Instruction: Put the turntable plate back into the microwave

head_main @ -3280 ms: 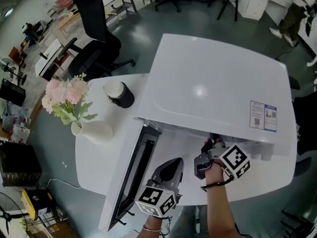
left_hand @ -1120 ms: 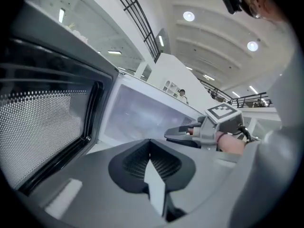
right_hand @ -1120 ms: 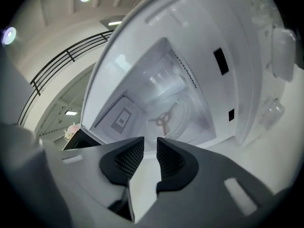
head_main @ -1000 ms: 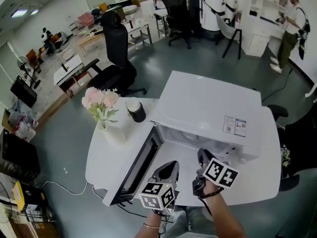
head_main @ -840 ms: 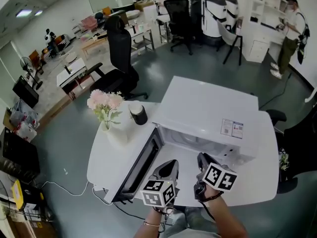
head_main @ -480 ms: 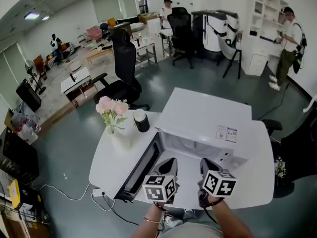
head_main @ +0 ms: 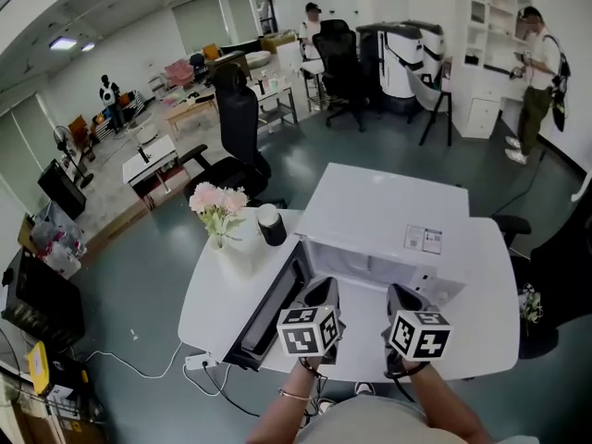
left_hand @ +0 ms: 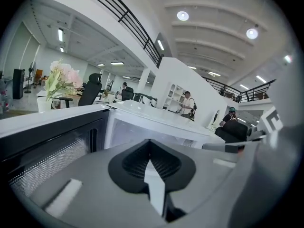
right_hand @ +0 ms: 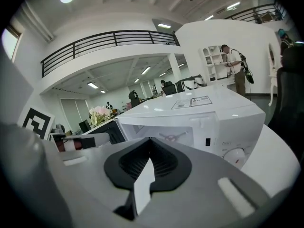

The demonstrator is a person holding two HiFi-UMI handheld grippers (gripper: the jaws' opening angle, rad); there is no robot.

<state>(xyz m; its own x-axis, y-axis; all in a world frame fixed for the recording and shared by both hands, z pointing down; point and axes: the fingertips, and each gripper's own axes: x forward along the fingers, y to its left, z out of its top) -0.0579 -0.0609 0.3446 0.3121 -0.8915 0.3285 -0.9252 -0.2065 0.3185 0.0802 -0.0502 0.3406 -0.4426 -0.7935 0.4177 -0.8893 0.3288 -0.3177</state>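
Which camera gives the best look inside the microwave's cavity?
The right gripper view: it looks almost straight into the open microwave cavity, filling the middle of the picture. The left gripper view catches the cavity at a slant, past the open door. The head view, from above, shows only a sliver of it.

Head cam: high up, looks steeply down on white table point(head_main: 213, 294) w/ microwave point(head_main: 388, 215); office fills top of frame. Left gripper point(head_main: 324, 289) cam: low, close behind own jaws at table's front edge, faces the open door point(left_hand: 52, 146) & cavity. Right gripper point(head_main: 404, 294) cam: same setup, faces microwave front & dial panel point(right_hand: 237, 156). All 3 views share microwave & flowers point(head_main: 219, 206).
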